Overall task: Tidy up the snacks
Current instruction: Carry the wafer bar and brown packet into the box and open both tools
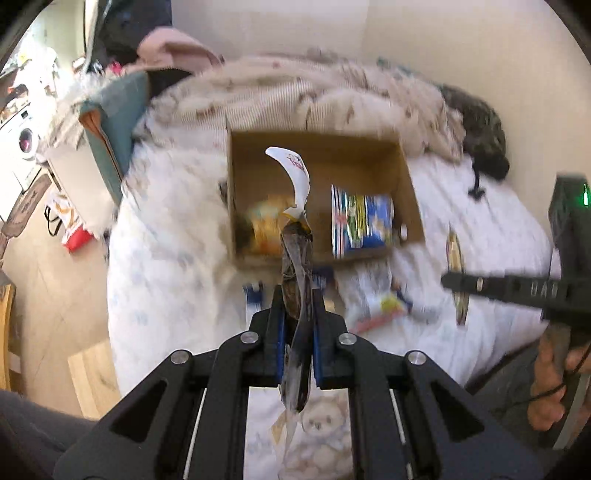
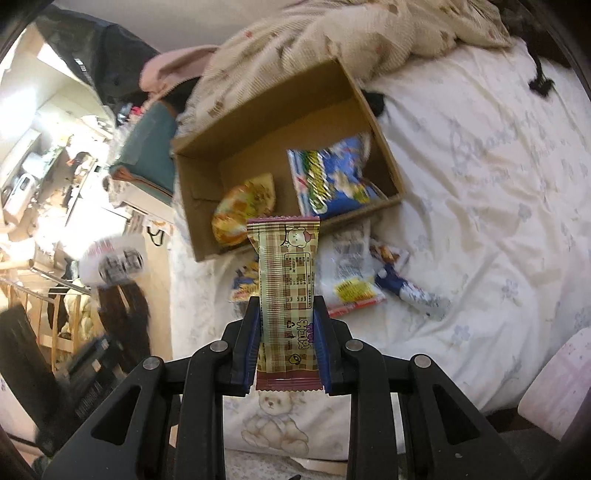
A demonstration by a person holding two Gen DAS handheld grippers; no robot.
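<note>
A brown cardboard box lies on the white bed and holds a blue snack bag and a yellow one. My left gripper is shut on a thin, dark snack packet with a white tip, seen edge-on, held up in front of the box. My right gripper is shut on a tan checked bar wrapper with a bear print, held upright near the box's front edge. Loose snack packets lie on the sheet before the box.
A rumpled patterned blanket is heaped behind the box. The right gripper's body and a hand show at the right of the left wrist view. A teal cushion sits at the bed's left; floor and furniture lie beyond.
</note>
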